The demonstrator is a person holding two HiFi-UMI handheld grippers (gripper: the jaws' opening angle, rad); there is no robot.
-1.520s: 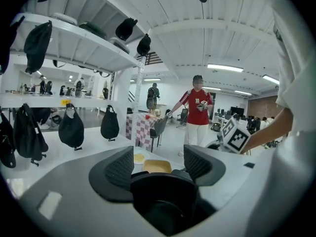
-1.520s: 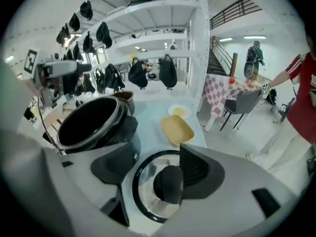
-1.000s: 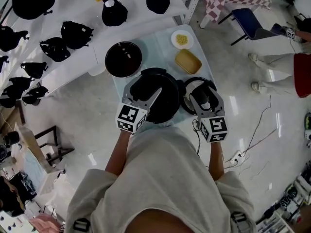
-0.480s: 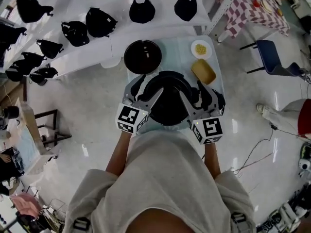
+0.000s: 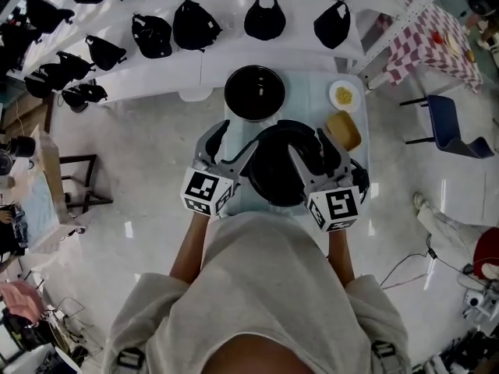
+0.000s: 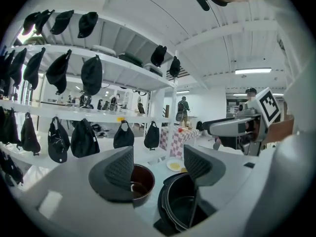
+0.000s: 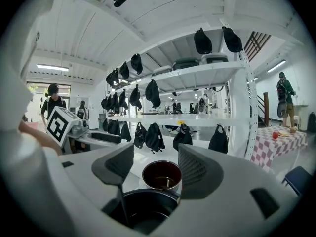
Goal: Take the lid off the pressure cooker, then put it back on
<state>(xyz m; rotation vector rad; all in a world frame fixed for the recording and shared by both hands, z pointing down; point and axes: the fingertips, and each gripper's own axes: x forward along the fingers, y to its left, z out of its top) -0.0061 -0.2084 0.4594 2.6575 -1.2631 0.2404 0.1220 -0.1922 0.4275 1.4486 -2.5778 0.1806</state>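
Observation:
The black pressure cooker (image 5: 279,170) stands open, without its lid, on a pale blue table (image 5: 312,84). Its black lid (image 5: 359,179) lies just right of it, mostly hidden under my right gripper. My left gripper (image 5: 229,144) hangs open over the cooker's left rim, and my right gripper (image 5: 316,149) hangs open over the right rim. Neither holds anything. The left gripper view shows the open left gripper (image 6: 158,169) with the cooker (image 6: 180,209) below. In the right gripper view the right gripper (image 7: 150,168) is open above the cooker (image 7: 143,212).
A dark round bowl (image 5: 254,92) stands behind the cooker. At the back right are a small plate of yellow food (image 5: 344,95) and a yellow block (image 5: 344,129). White shelves with several black caps (image 5: 195,26) run behind the table. A blue chair (image 5: 448,127) stands at the right.
My right gripper has moved left, from over the lid to the cooker's right rim. The left gripper stays at the left rim. The head view has shifted.

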